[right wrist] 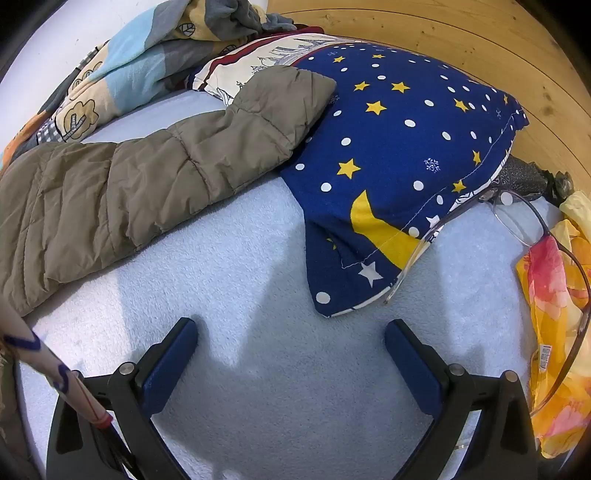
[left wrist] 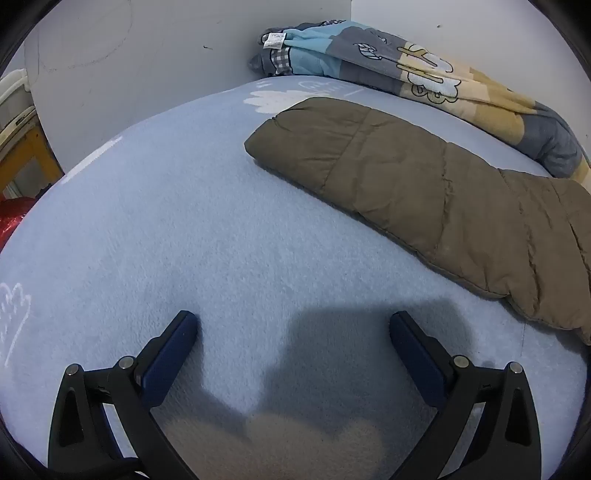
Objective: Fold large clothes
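Note:
An olive-brown quilted jacket (left wrist: 424,192) lies stretched out across the pale blue bed sheet (left wrist: 184,240). In the left wrist view its one end reaches toward the wall and the rest runs off to the right. My left gripper (left wrist: 293,332) hovers open over bare sheet, short of the jacket, with nothing between its fingers. In the right wrist view the jacket (right wrist: 147,177) lies upper left, its far end resting against a navy star-print pillow (right wrist: 399,147). My right gripper (right wrist: 291,336) is open above bare sheet, nothing between its blue pads.
A patterned blue, grey and yellow blanket (left wrist: 388,62) is bunched along the wall behind the jacket. Eyeglasses (right wrist: 517,229) and a yellow-pink floral cloth (right wrist: 557,317) lie at the right near the wooden headboard (right wrist: 461,33). A pale stick (right wrist: 55,373) crosses the lower left.

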Demonstrator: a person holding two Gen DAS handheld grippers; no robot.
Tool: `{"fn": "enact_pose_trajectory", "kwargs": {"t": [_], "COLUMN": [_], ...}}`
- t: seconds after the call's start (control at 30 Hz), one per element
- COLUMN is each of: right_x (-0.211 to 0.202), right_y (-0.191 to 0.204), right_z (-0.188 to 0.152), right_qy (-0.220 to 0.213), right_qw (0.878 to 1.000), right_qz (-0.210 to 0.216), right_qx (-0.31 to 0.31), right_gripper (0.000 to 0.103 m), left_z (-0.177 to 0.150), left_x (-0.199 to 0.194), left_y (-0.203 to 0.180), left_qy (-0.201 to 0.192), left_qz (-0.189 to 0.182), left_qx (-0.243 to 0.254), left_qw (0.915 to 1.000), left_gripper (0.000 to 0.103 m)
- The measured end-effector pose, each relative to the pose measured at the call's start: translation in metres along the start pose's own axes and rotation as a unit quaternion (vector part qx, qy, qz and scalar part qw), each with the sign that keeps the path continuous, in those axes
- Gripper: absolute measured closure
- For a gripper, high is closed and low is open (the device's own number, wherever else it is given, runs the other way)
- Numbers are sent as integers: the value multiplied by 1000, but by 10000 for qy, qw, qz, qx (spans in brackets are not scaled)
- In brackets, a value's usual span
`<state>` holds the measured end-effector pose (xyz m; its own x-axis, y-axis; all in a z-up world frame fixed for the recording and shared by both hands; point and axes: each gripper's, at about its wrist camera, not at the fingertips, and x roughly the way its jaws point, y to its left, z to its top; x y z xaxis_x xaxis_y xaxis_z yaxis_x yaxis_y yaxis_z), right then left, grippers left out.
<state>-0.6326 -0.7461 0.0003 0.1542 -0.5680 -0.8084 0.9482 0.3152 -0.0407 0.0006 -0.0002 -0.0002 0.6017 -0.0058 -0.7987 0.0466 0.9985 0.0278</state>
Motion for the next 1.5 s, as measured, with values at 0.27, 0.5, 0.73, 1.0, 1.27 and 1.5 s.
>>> {"fn": "enact_pose_trajectory", "kwargs": {"t": [0.27, 0.5, 0.73, 1.0, 1.27, 1.5], "right_x": [0, -4, -37, -198, -374, -468], "right_y": [1, 3, 12, 73, 131, 166], "right_z": [0, 1, -5, -16, -146, -233], "right_qy": [7, 424, 613, -853, -1875, -2023], "right_qw": [10000, 9987, 9959, 9927, 9660, 9445], "right_qz": [-24, -78, 399, 856, 1612, 2082], "right_qx": [-14, 278, 536, -16, -753, -1539], "right_gripper": [0, 0, 1, 1, 1, 0], "left_z": [4, -9, -24, -54, -147, -221], "left_x": [1, -18, -70, -226, -393, -482], "left_y": [-1, 5, 6, -34, -86, -94], "left_qy": [-8, 68, 15, -1455, -2352, -2485], "left_qz": [58, -11, 22, 29, -1121, -1564], "left_qx": [32, -95, 7, 955, 1472, 1627], "left_qw": [10000, 9999, 10000, 9847, 9542, 9420], "left_gripper": [0, 0, 0, 0, 0, 0]}}
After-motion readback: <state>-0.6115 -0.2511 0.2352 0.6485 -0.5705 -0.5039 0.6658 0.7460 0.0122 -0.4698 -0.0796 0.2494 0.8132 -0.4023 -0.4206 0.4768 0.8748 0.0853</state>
